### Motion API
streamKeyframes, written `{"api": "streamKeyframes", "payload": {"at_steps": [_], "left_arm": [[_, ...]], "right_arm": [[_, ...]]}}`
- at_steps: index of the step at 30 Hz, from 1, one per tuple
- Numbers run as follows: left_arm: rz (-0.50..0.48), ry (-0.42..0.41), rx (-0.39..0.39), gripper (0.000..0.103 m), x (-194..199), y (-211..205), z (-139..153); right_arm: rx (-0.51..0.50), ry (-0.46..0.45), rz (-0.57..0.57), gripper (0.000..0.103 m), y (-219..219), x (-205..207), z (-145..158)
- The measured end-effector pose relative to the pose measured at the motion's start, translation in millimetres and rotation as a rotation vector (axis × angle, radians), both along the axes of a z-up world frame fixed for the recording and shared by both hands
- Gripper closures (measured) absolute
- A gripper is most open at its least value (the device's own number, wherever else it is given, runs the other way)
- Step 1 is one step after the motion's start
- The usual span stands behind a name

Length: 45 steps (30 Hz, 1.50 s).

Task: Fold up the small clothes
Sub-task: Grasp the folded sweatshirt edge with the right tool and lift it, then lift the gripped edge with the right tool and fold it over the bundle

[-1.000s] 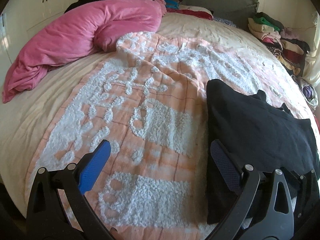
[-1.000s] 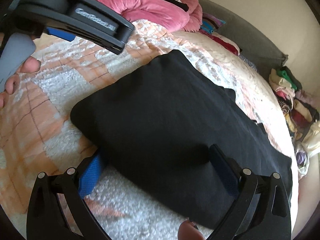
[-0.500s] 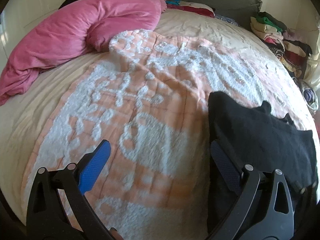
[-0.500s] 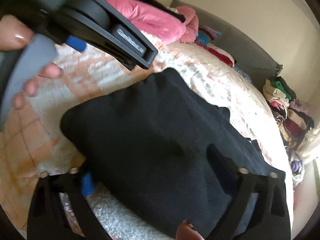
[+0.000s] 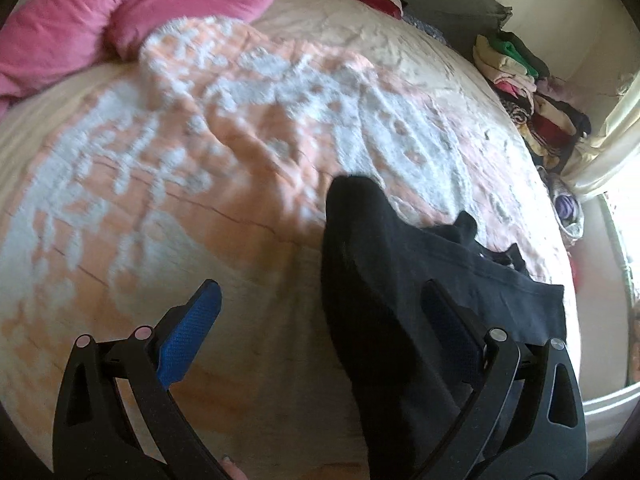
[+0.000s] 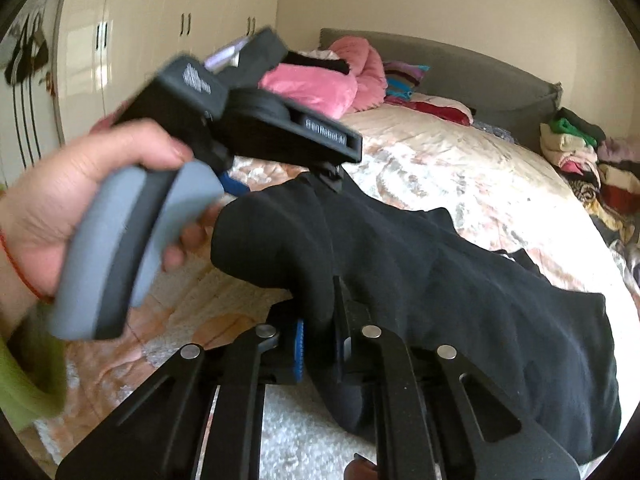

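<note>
A black garment (image 5: 400, 280) lies on the peach and white bedspread (image 5: 200, 160), its left end raised and bunched. My right gripper (image 6: 320, 320) is closing, and its blue pads pinch a fold at the near edge of the black garment (image 6: 440, 280). That fold hangs lifted off the bed. My left gripper (image 5: 320, 300) is open and tilted down at the garment's left edge. Its right finger hovers over the black cloth and its left finger over the bedspread. In the right wrist view a hand (image 6: 80, 200) holds the left gripper's grey handle just above the garment.
A pink duvet (image 5: 140, 12) is heaped at the far left of the bed. A stack of folded clothes (image 5: 516, 64) sits at the far right by the grey headboard (image 6: 460, 68). White wardrobe doors (image 6: 160, 20) stand beyond the bed.
The right gripper has gone from wide open to pinched on the garment's near edge and has risen, lifting the cloth. The left gripper has moved toward the garment's left end and tipped down.
</note>
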State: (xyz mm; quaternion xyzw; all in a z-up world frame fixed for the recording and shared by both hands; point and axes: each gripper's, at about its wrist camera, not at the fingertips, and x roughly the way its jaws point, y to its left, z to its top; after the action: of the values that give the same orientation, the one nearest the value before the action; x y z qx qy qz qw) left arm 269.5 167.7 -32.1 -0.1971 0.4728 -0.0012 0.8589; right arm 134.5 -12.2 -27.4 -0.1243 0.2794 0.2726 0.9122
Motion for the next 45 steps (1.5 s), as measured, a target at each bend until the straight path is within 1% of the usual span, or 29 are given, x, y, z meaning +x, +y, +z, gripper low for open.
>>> {"api": "streamKeyframes", "payload": {"at_steps": [6, 8, 10, 11, 12, 13, 15, 18, 24, 31, 38, 45], "left_arm": [[-0.020, -0.008, -0.053, 0.010, 0, -13, -4], [-0.034, -0.027, -0.067, 0.024, -3, -20, 1], [-0.058, -0.033, -0.065, 0.053, -4, -28, 5], [-0.069, -0.035, -0.064, 0.060, -5, -32, 7], [-0.085, -0.038, -0.057, 0.072, -6, -38, 10], [-0.095, -0.044, -0.043, 0.080, -7, -42, 14], [-0.115, -0.059, -0.022, 0.086, -9, -53, 22], [-0.130, -0.092, -0.008, 0.089, -14, -64, 37], [-0.161, -0.145, 0.015, 0.089, -21, -89, 63], [-0.210, -0.193, 0.051, 0.089, -30, -127, 89], [-0.254, -0.210, 0.089, 0.089, -32, -161, 99], [-0.292, -0.201, 0.106, 0.089, -29, -193, 96]], "right_arm": [[0.059, 0.004, -0.032, 0.095, -16, -9, 10], [0.075, 0.007, -0.042, 0.095, -20, -11, 12], [0.088, 0.007, -0.052, 0.095, -23, -13, 13], [0.097, 0.009, -0.057, 0.096, -25, -14, 13], [0.102, 0.008, -0.062, 0.096, -27, -14, 14], [0.105, 0.003, -0.068, 0.096, -29, -15, 16], [0.103, -0.018, -0.083, 0.096, -33, -19, 20], [0.115, -0.047, -0.106, 0.096, -44, -24, 27], [0.145, -0.095, -0.149, 0.096, -68, -35, 42], [0.184, -0.122, -0.197, 0.096, -101, -46, 55], [0.224, -0.114, -0.244, 0.097, -134, -53, 57], [0.237, -0.096, -0.274, 0.097, -160, -54, 52]]}}
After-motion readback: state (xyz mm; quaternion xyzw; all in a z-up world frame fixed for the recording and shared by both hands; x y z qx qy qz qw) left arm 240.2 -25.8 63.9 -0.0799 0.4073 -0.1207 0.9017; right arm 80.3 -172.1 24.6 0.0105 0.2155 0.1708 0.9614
